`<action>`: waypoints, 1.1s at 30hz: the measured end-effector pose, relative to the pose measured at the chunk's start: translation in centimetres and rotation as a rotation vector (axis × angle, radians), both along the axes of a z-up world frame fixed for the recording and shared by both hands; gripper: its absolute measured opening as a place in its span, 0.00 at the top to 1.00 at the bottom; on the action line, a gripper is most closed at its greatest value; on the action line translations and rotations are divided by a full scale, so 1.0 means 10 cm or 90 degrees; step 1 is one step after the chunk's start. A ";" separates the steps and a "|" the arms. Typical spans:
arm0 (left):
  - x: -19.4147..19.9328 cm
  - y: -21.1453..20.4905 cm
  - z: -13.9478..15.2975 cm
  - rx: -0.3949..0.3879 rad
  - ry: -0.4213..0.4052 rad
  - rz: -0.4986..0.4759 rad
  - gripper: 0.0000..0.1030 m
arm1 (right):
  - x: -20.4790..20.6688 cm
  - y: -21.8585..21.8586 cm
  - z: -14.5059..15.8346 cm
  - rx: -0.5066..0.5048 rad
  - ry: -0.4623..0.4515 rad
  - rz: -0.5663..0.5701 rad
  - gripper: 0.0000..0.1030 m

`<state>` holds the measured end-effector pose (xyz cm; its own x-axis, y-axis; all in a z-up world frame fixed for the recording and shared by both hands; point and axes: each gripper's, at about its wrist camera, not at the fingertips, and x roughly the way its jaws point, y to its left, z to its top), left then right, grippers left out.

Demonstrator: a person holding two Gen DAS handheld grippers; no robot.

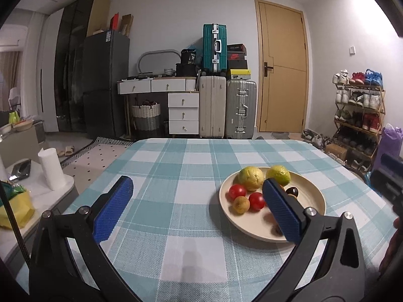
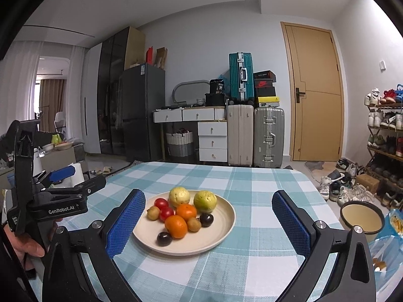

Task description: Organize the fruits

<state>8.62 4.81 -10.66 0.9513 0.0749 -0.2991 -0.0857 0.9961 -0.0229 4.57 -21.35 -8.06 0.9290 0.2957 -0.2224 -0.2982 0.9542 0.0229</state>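
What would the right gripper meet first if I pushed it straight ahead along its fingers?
Probably nothing at first: the right gripper is open and aims past the plate, which sits left of its centre line. Its left finger might graze the plate's near rim; depth is unclear.

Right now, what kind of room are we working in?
Most likely a lived-in apartment's dining or living area. A checked-cloth table holds a plate of fruit, a fridge stands by the wall, and suitcases and a loaded shoe rack flank the door.
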 end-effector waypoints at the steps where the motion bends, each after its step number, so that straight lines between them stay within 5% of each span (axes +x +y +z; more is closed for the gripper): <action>1: 0.01 0.00 -0.01 0.001 0.004 0.000 0.00 | 0.01 0.00 -0.03 -0.003 0.004 0.001 0.00; 9: 0.08 -0.05 -0.07 0.012 0.012 -0.016 0.00 | 0.14 0.08 -0.10 -0.032 0.053 -0.009 0.00; 33: 0.03 -0.01 -0.04 0.008 0.005 -0.032 0.00 | 0.12 0.08 -0.09 -0.026 0.056 -0.005 0.00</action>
